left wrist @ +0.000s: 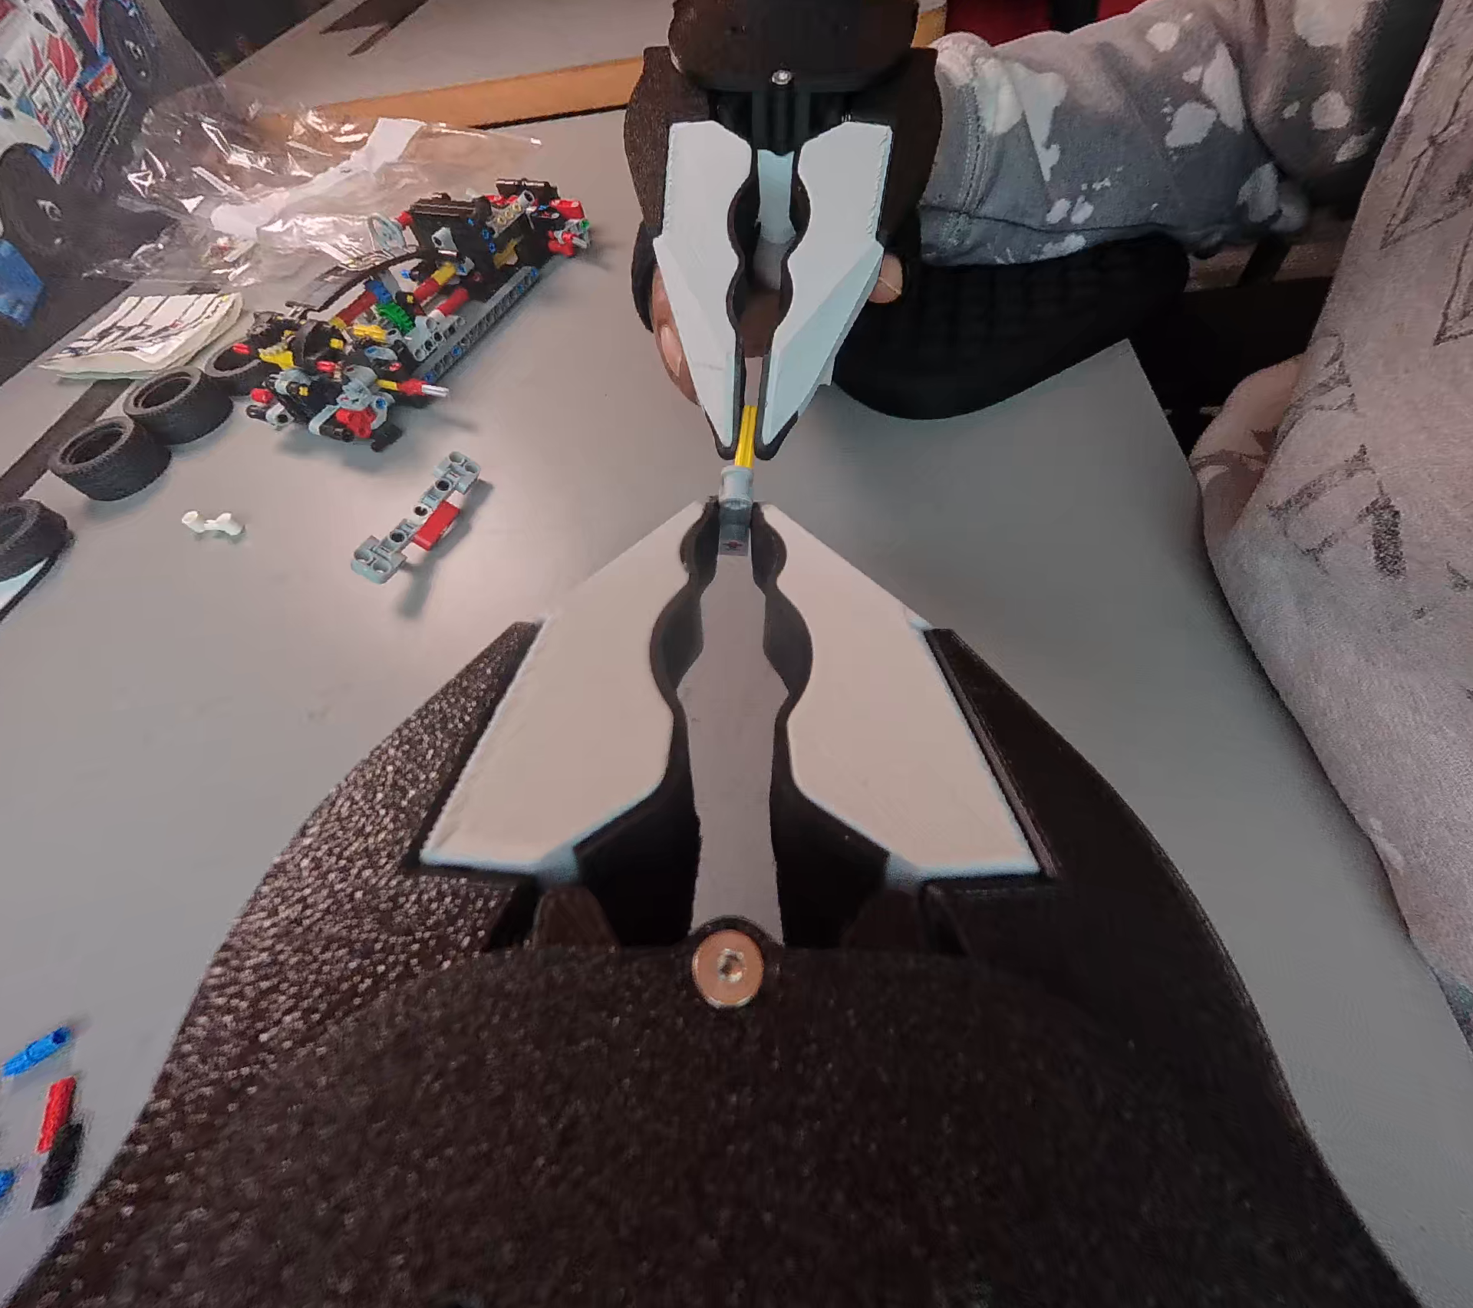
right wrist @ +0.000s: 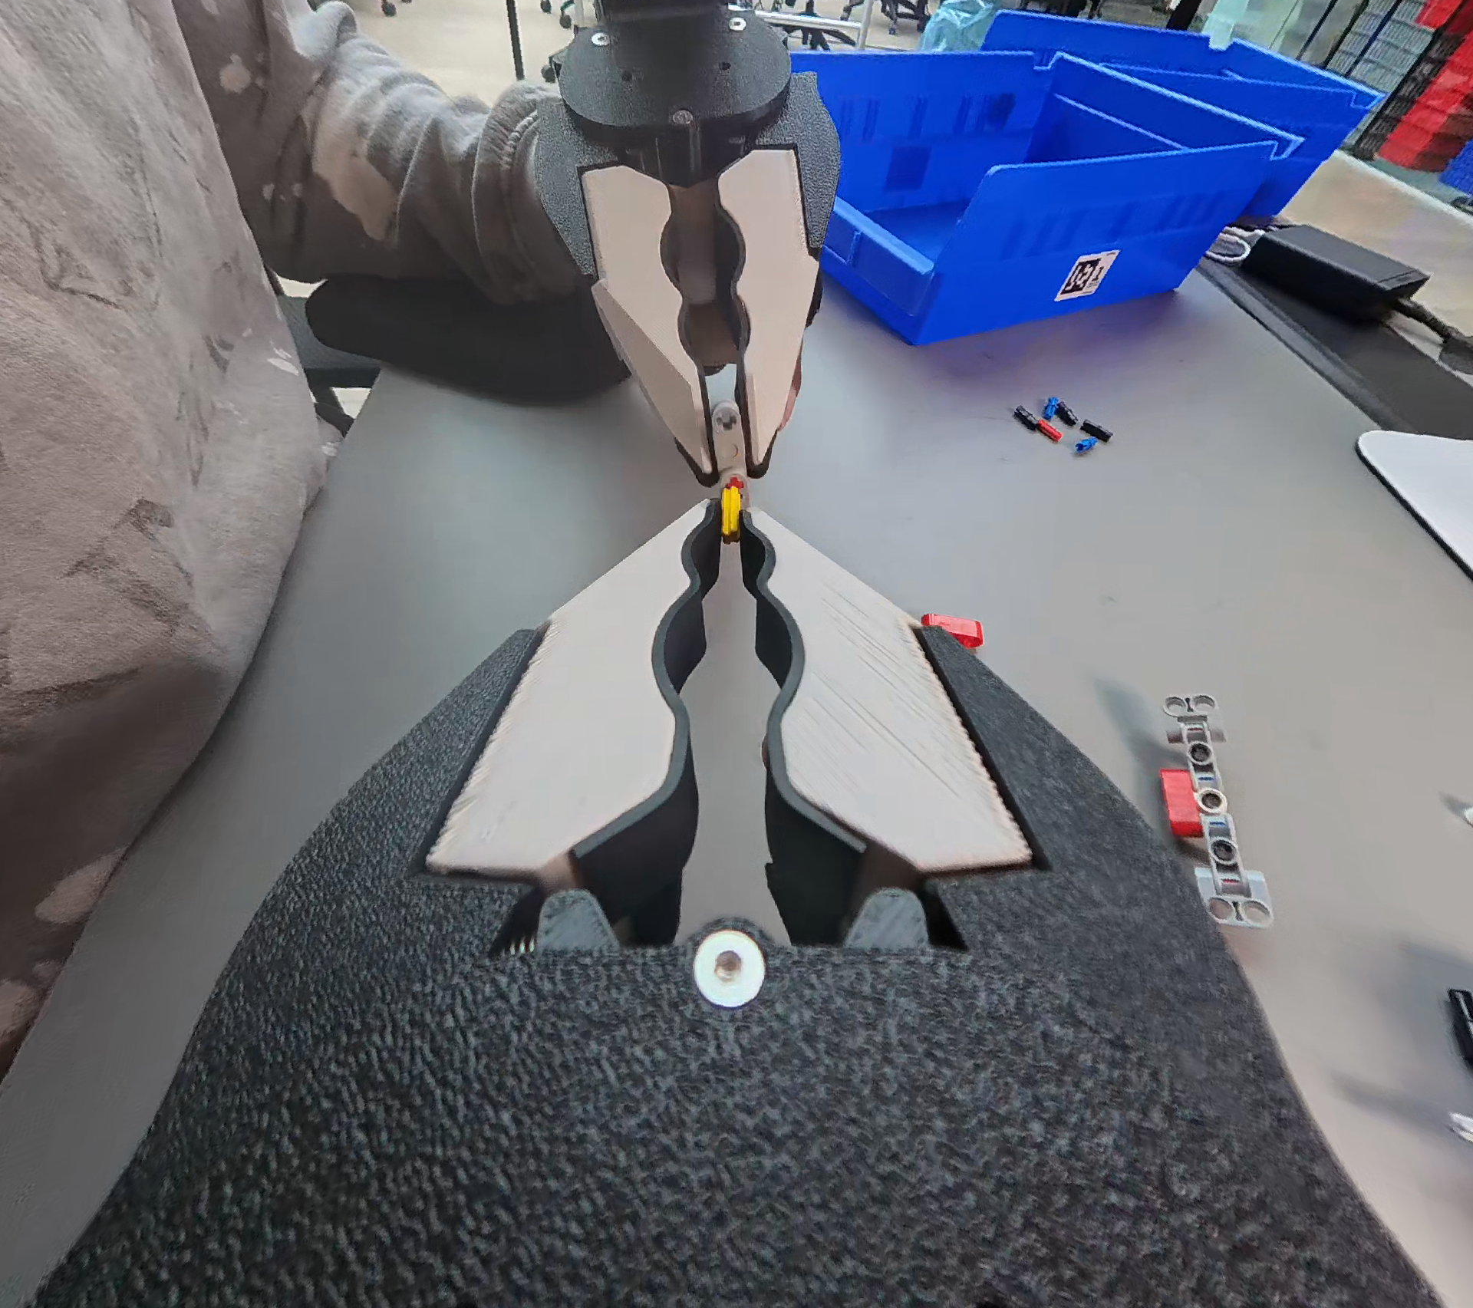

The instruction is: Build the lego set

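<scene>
Two hand-held grippers met tip to tip above a grey table [left wrist: 917,552]. Left gripper [left wrist: 733,516] was clenched on a small grey connector [left wrist: 735,500], its white fingers [left wrist: 606,696] pinching the piece at their very ends. Opposite it, the right gripper [left wrist: 741,445] was clamped on a thin yellow axle [left wrist: 747,437], whose end touched the connector's collar. From the right wrist camera the same meeting showed the right gripper [right wrist: 729,520] closed around the yellow axle [right wrist: 728,512] and the left gripper [right wrist: 729,465] squeezing the grey connector [right wrist: 727,433], with a spot of red where the two parts joined.

On the table to the left gripper's left lay a partly built car chassis [left wrist: 414,313] in black, grey, red and yellow, with black tyres [left wrist: 159,409] just beside it and crumpled clear bags [left wrist: 279,194] behind. A short grey beam with a red piece [left wrist: 418,524] lay apart, nearer the grippers, and a small white part [left wrist: 211,522] lay near it. Blue bins [right wrist: 1076,194] stood at the table's far side, with loose black, blue and red pins [right wrist: 1060,425] in front of them. Grey mottled sleeves [left wrist: 1116,114] showed behind the tools.
</scene>
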